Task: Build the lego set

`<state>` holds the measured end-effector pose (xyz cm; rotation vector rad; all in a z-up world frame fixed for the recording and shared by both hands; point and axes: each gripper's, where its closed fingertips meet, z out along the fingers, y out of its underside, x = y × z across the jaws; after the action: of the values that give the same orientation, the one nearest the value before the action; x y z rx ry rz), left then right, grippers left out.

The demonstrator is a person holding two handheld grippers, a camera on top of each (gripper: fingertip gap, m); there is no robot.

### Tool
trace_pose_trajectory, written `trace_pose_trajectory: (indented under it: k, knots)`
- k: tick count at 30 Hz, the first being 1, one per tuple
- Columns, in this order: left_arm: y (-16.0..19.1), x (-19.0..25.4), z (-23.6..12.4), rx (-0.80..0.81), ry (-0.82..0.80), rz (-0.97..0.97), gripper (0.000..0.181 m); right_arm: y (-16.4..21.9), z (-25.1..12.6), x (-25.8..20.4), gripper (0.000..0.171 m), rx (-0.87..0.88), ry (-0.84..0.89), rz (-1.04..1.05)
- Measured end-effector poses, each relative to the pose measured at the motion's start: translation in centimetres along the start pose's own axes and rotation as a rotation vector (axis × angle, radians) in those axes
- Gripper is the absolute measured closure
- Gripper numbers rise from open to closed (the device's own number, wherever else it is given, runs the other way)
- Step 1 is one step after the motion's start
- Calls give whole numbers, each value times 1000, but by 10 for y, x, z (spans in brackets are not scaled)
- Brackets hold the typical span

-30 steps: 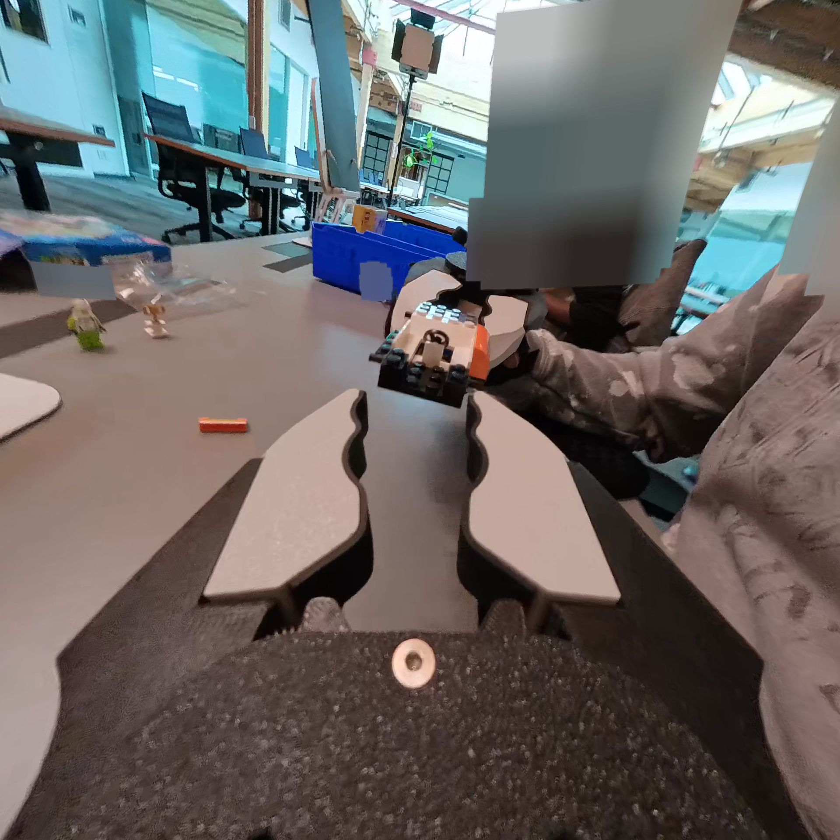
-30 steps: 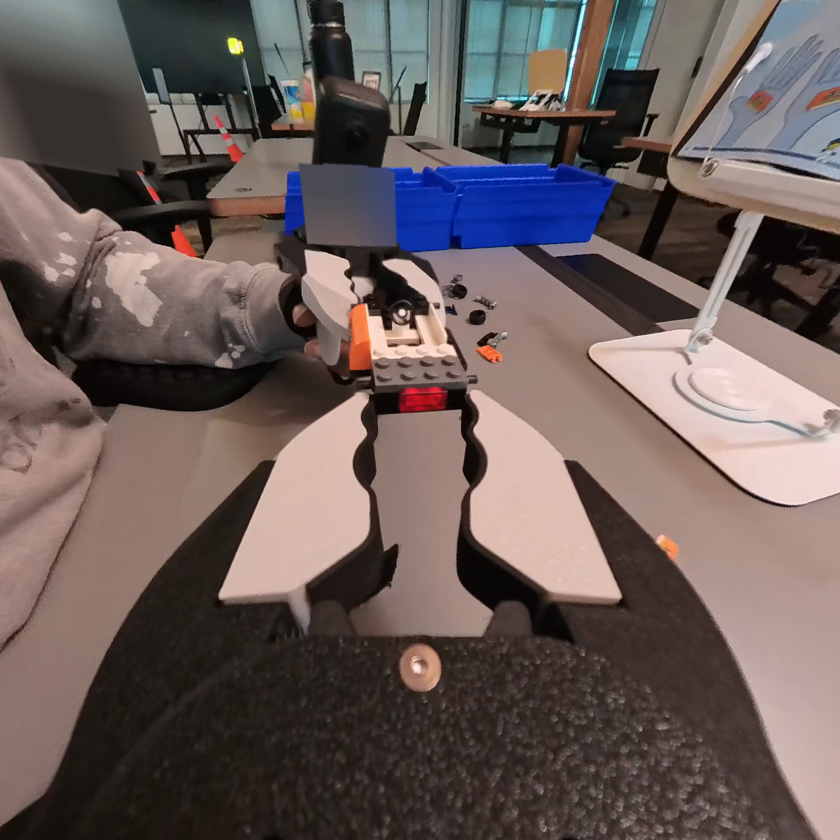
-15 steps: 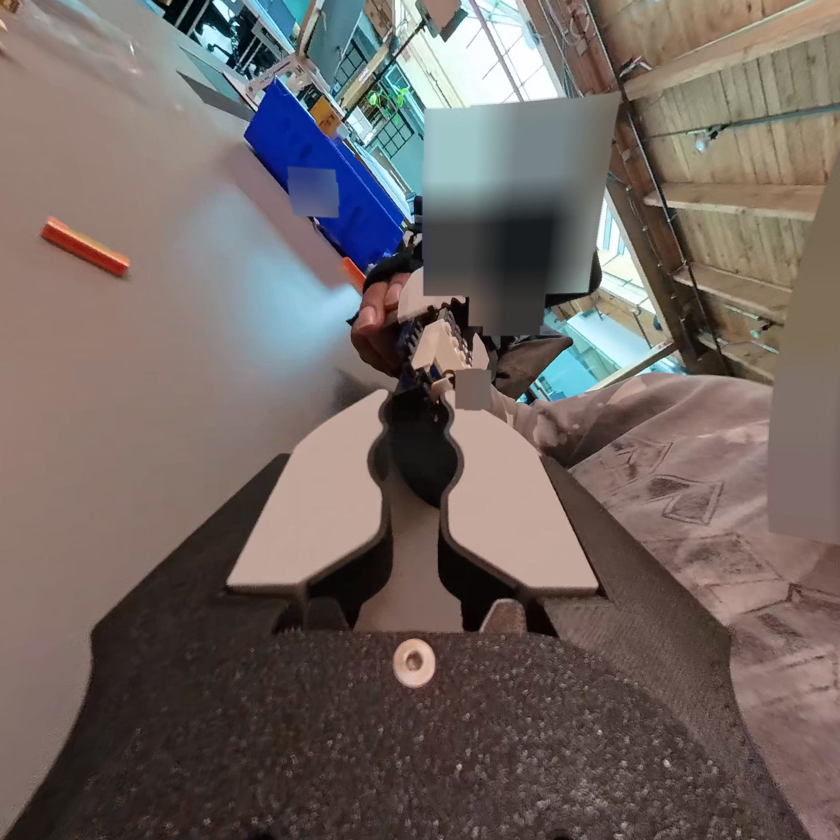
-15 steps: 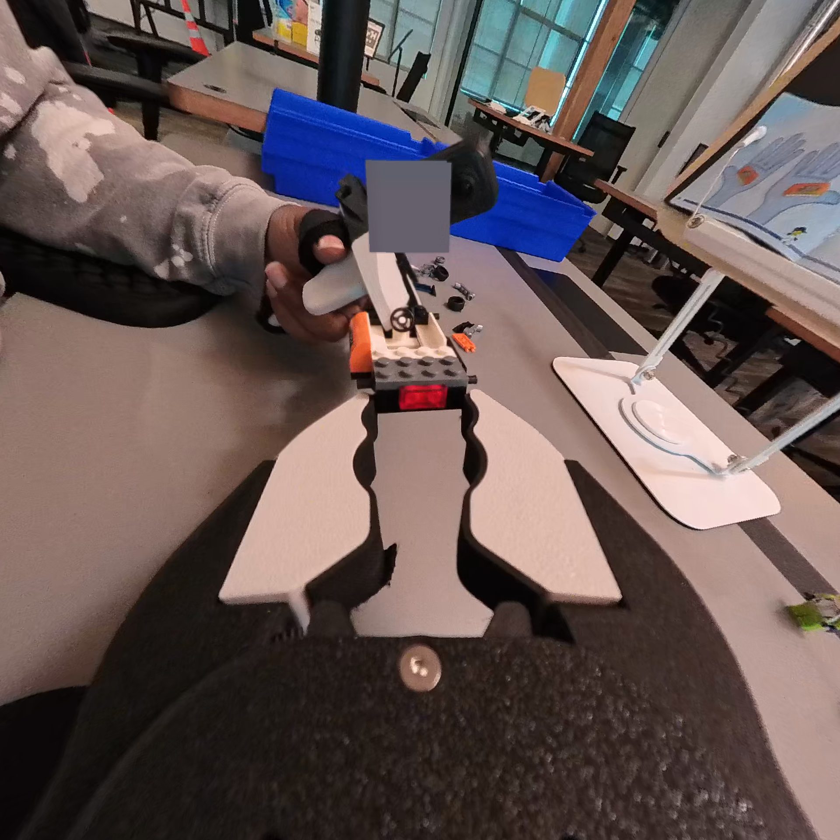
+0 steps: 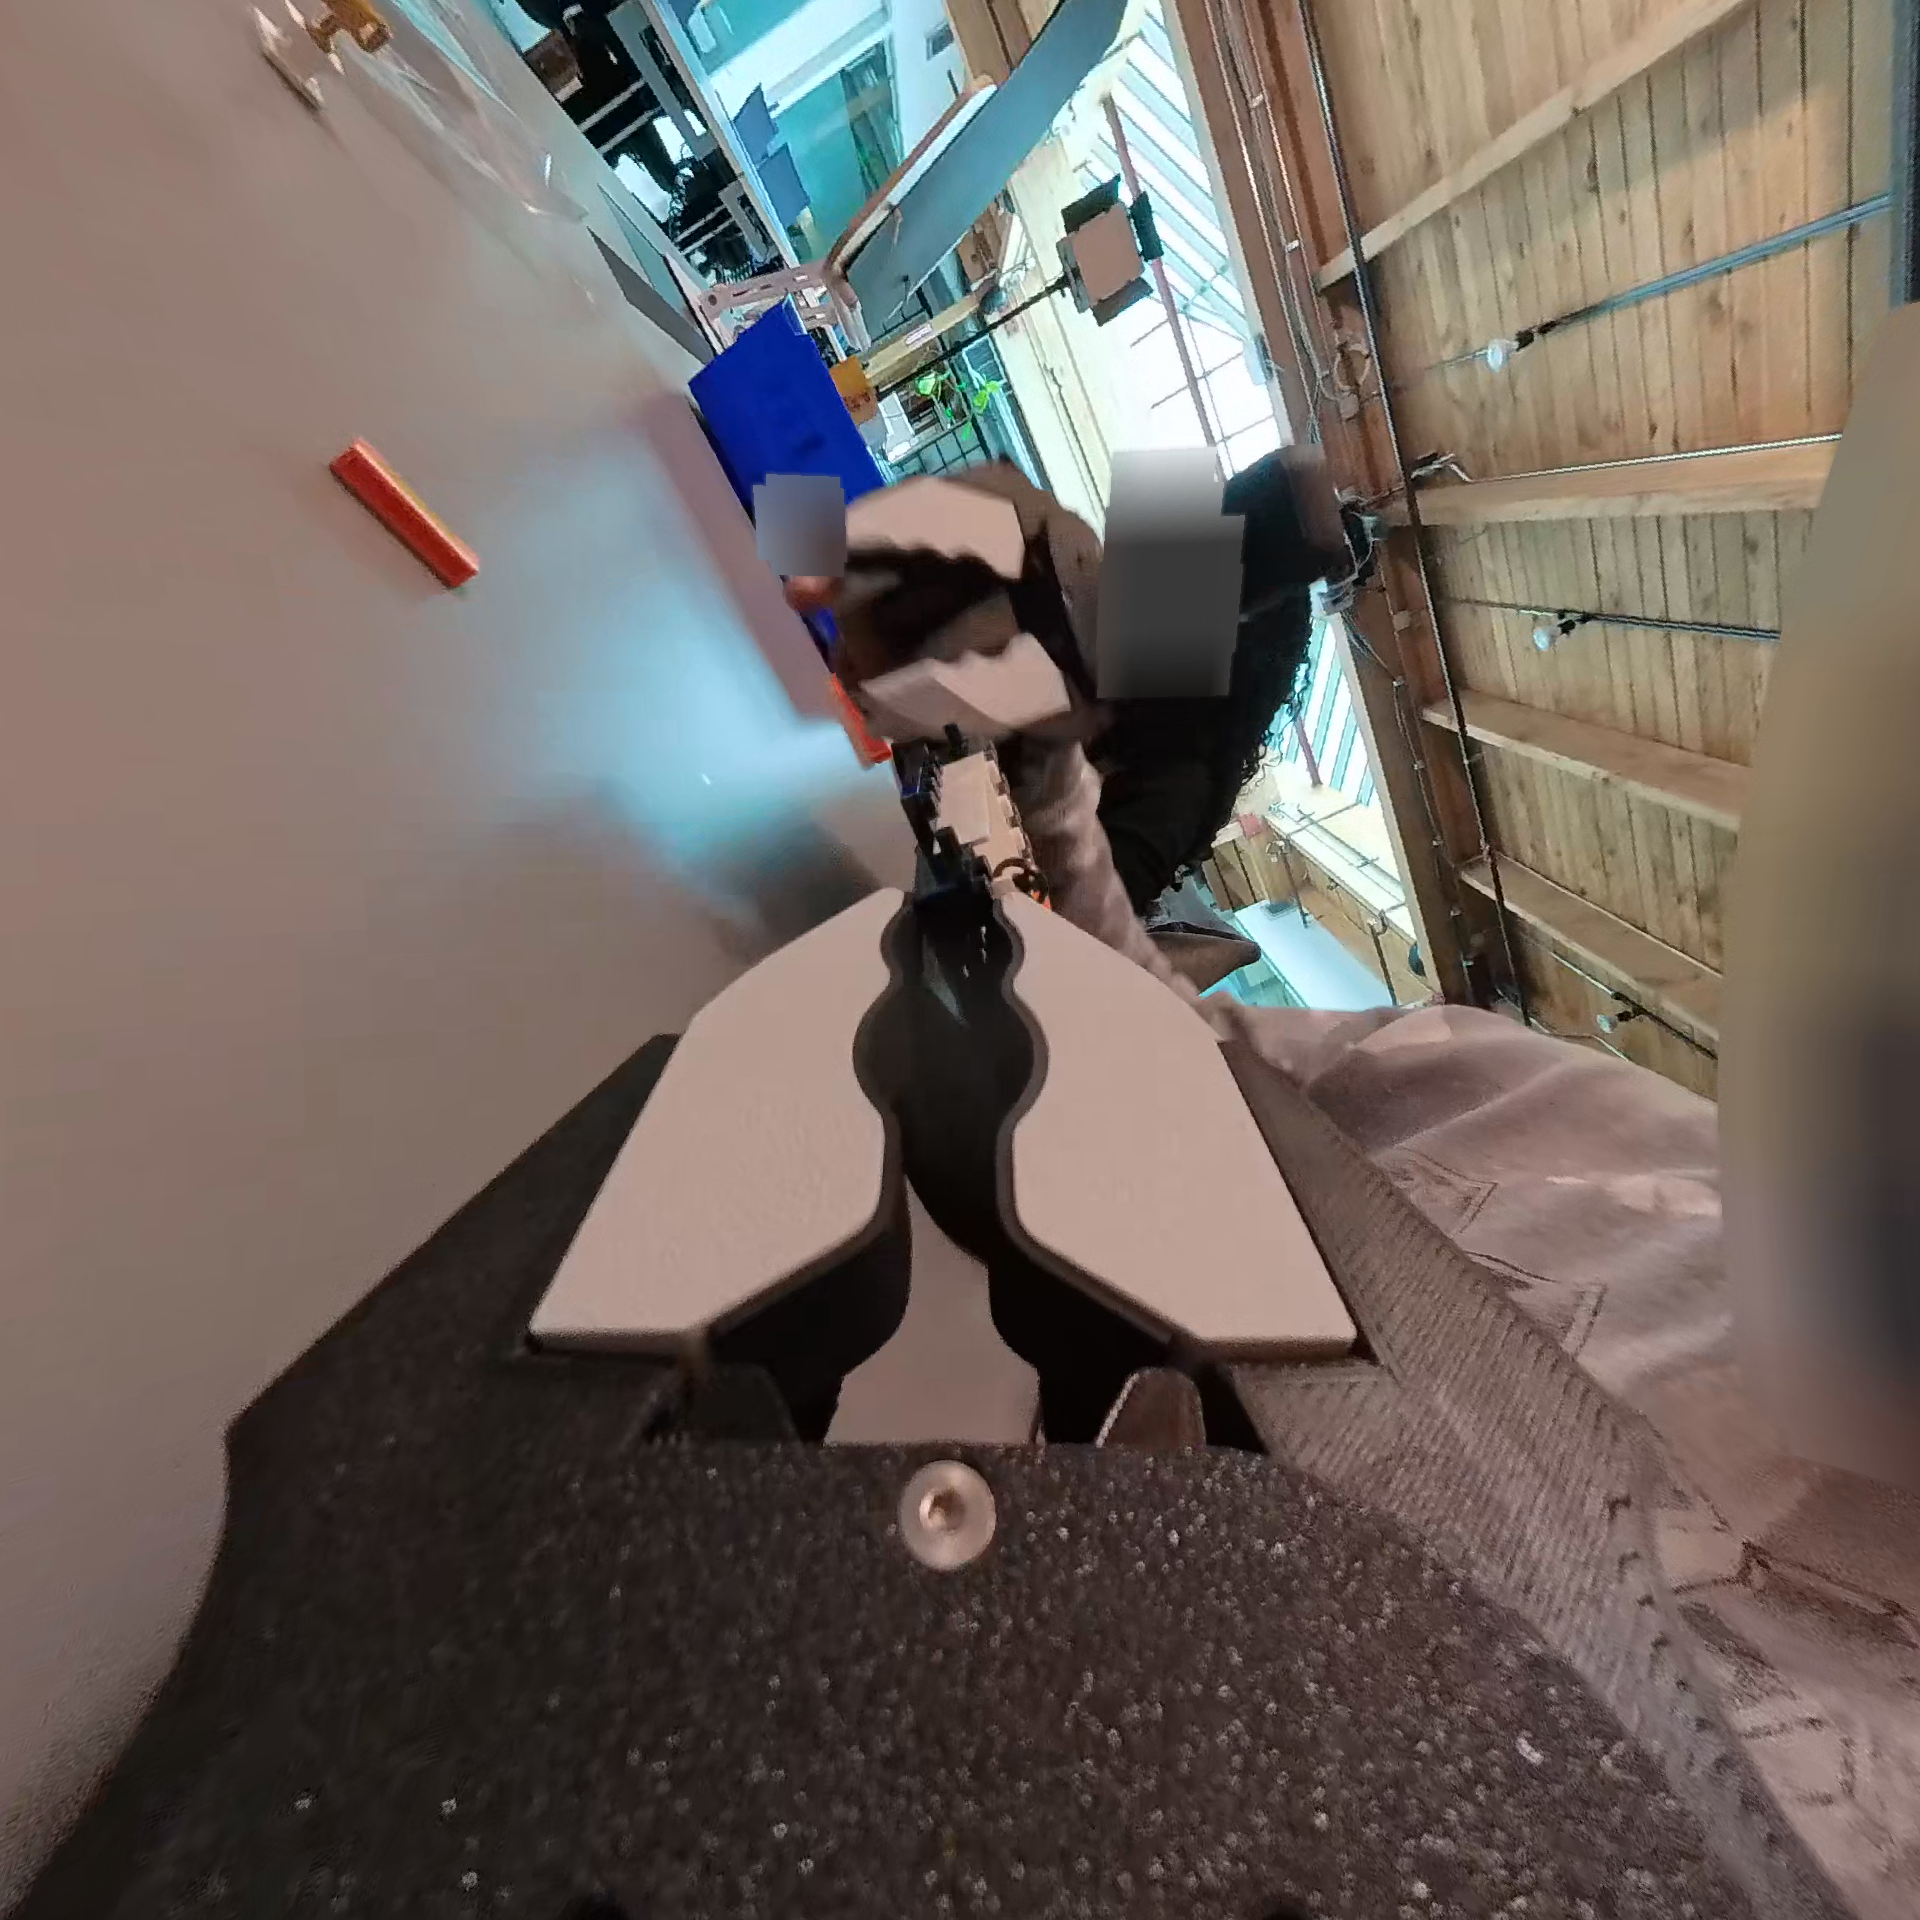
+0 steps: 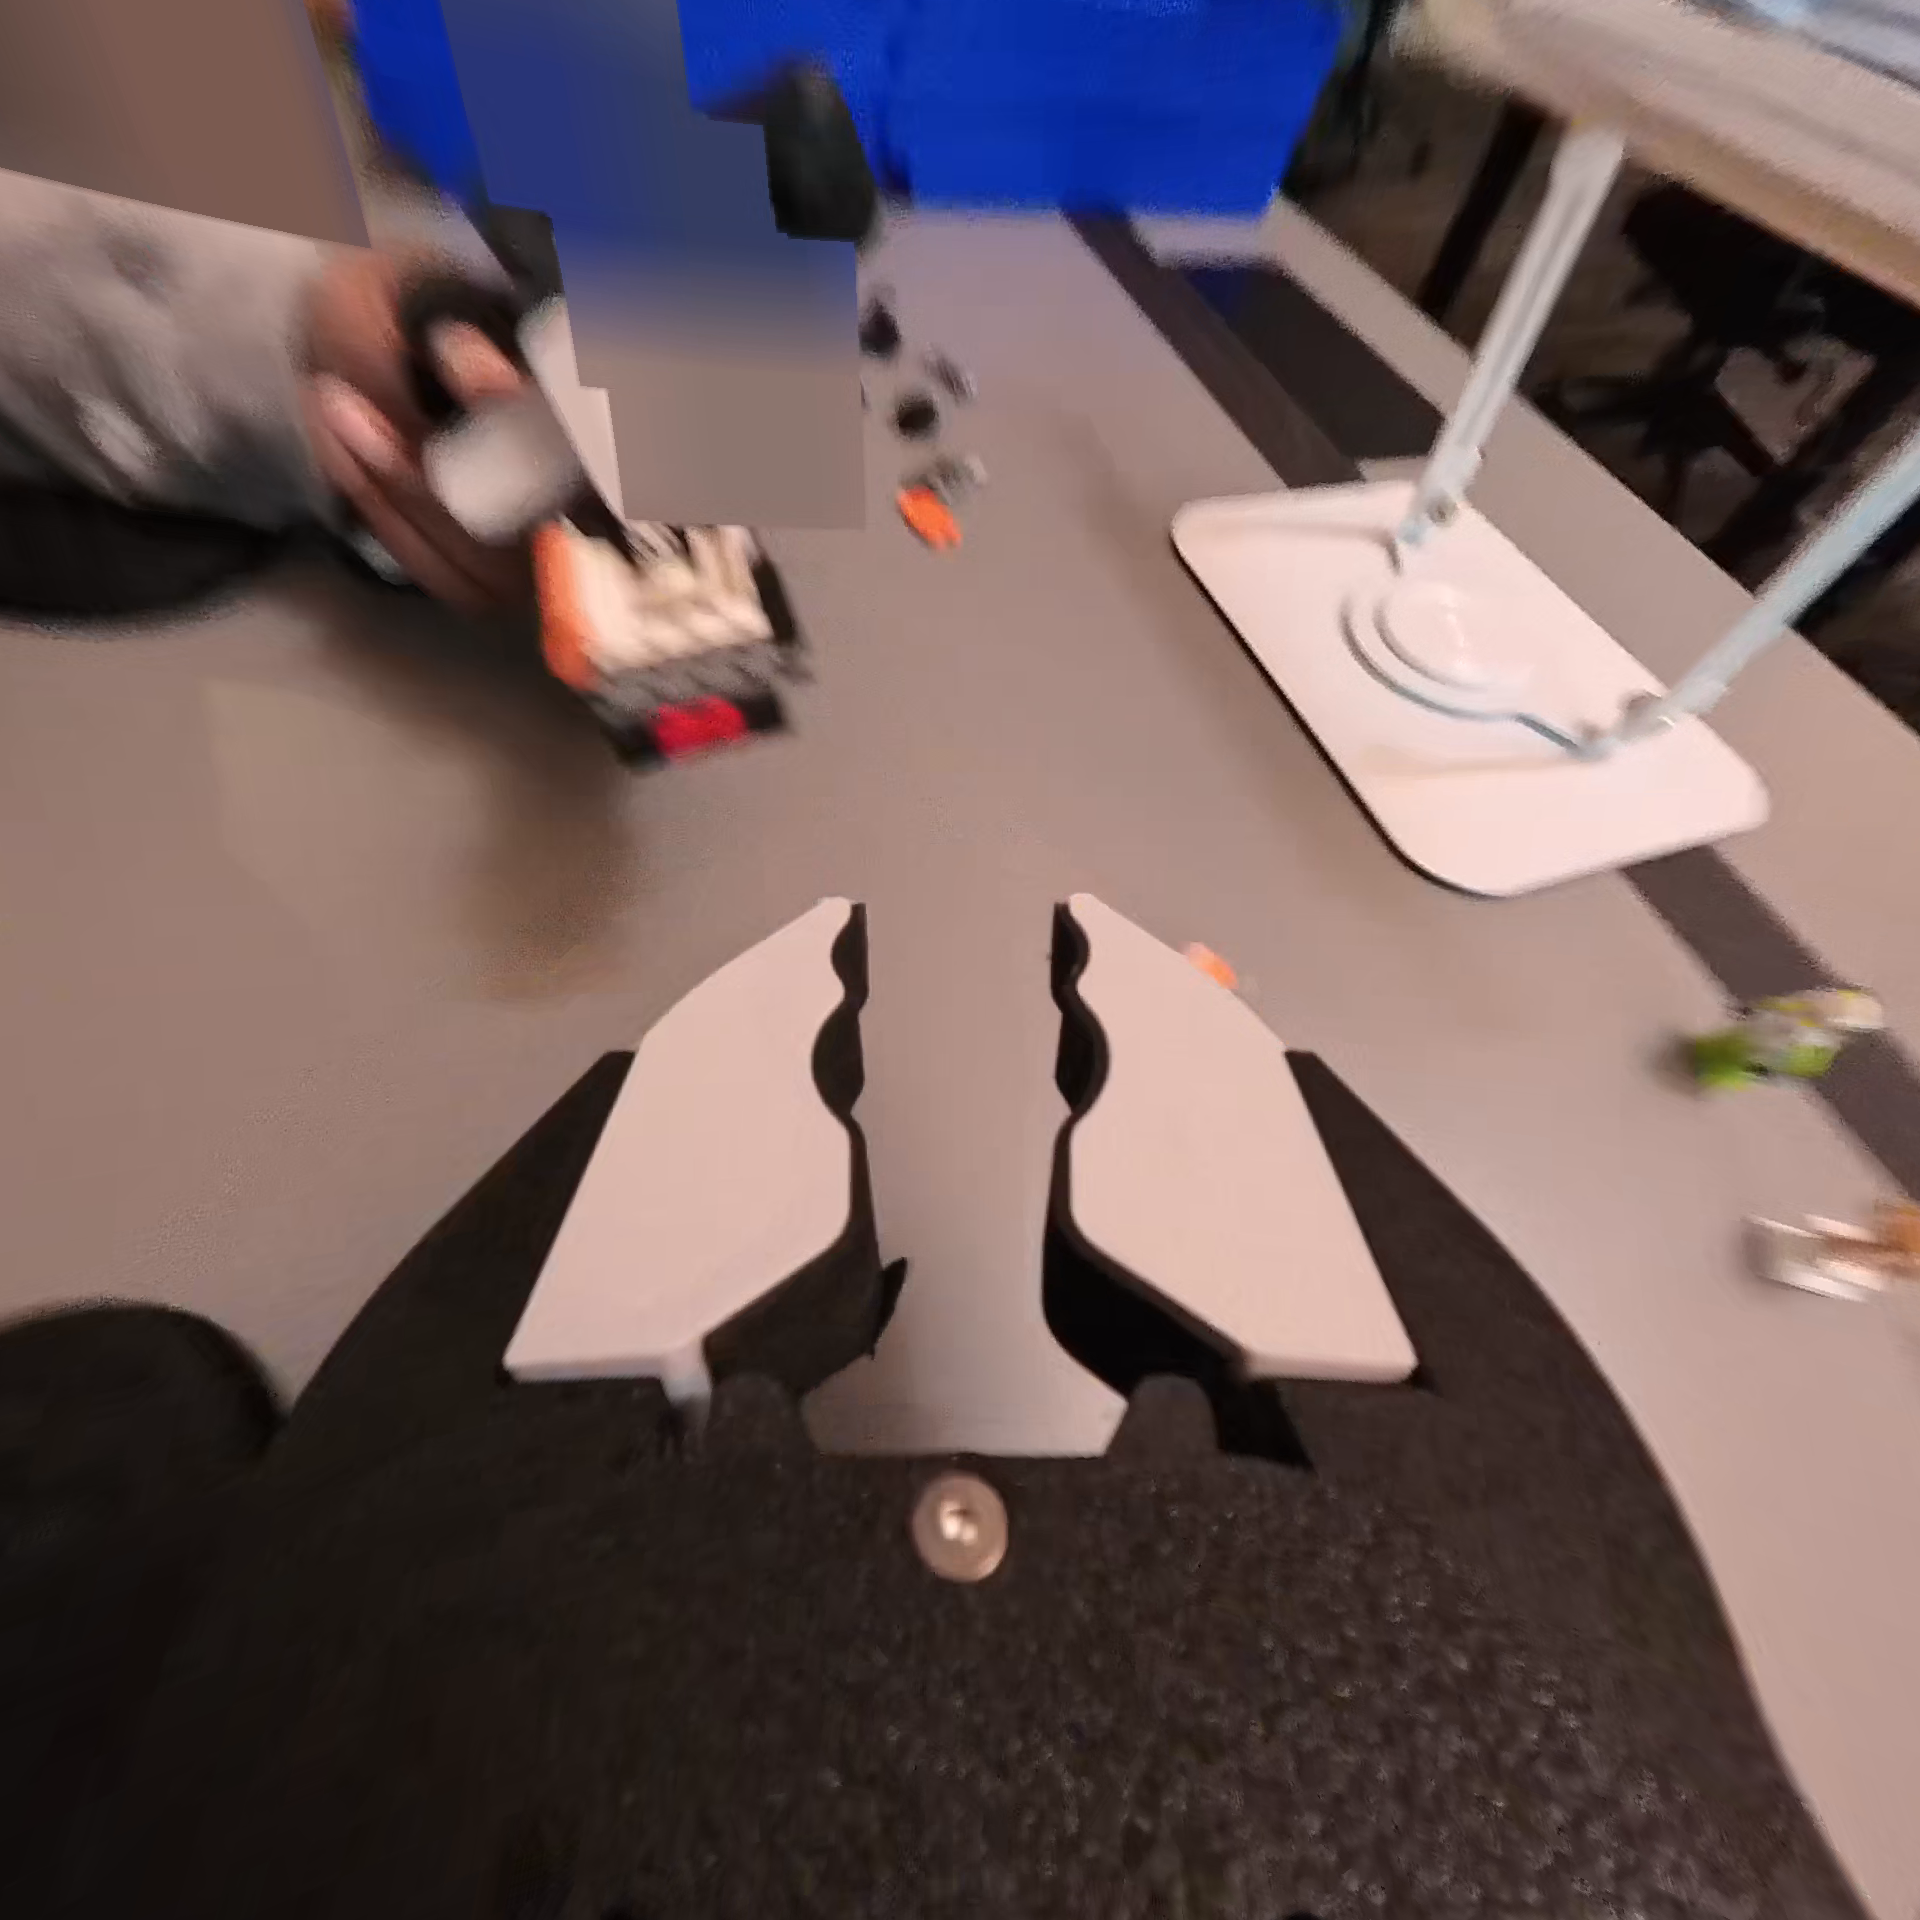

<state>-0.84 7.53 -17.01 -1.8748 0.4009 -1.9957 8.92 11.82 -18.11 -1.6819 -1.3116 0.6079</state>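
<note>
Left wrist view: left gripper [image 5: 951,914] clamps the half-built model [image 5: 961,821] (loose parts [image 6: 930,436] remain); right gripper [image 6: 956,914] gapes empty.

Left wrist view: camera rolled hard, table [image 5: 260,831] running up the left side, looking along its fingers [image 5: 769,1153] at close range. Right wrist view: level, above the table [image 6: 1039,727], facing the blue bins [image 6: 1091,94]; blurred. Both views share the lego model [image 5: 961,821] [image 6: 665,634] and table.
</note>
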Motion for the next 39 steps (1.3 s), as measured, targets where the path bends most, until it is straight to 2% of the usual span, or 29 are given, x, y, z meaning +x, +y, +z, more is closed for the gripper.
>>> trace_pose_trajectory:
  k: [2,6,13,17,19,23,28,33,37,39]
  knots:
    - [0,-1,0,-7,-4,11,170,20,10,28,137,-192,-1,-127]
    - [-1,-4,-3,-7,-35,44,170,46,41,53,136,-398,-163,-321]
    - [0,-9,-4,-23,-66,85,170,64,62,54,133,-434,-425,-330]
    - [0,-14,-4,-26,-62,60,170,64,69,49,132,-406,-483,-307]
    - [0,-15,-3,-31,-67,62,170,64,69,47,137,-407,-501,-282]
    - [0,-18,-4,-22,-88,71,170,67,61,47,138,-543,-463,-180]
    - [-1,-21,-4,-14,-121,84,170,78,28,42,138,-990,-295,-109]
    - [2,-19,-1,-28,-140,119,170,73,14,25,137,-1275,-212,-68]
    - [6,-14,0,-43,-152,164,170,71,28,15,137,-1351,-226,-39]
    - [7,-13,0,-51,-164,187,170,72,36,10,130,-1355,-244,-2]
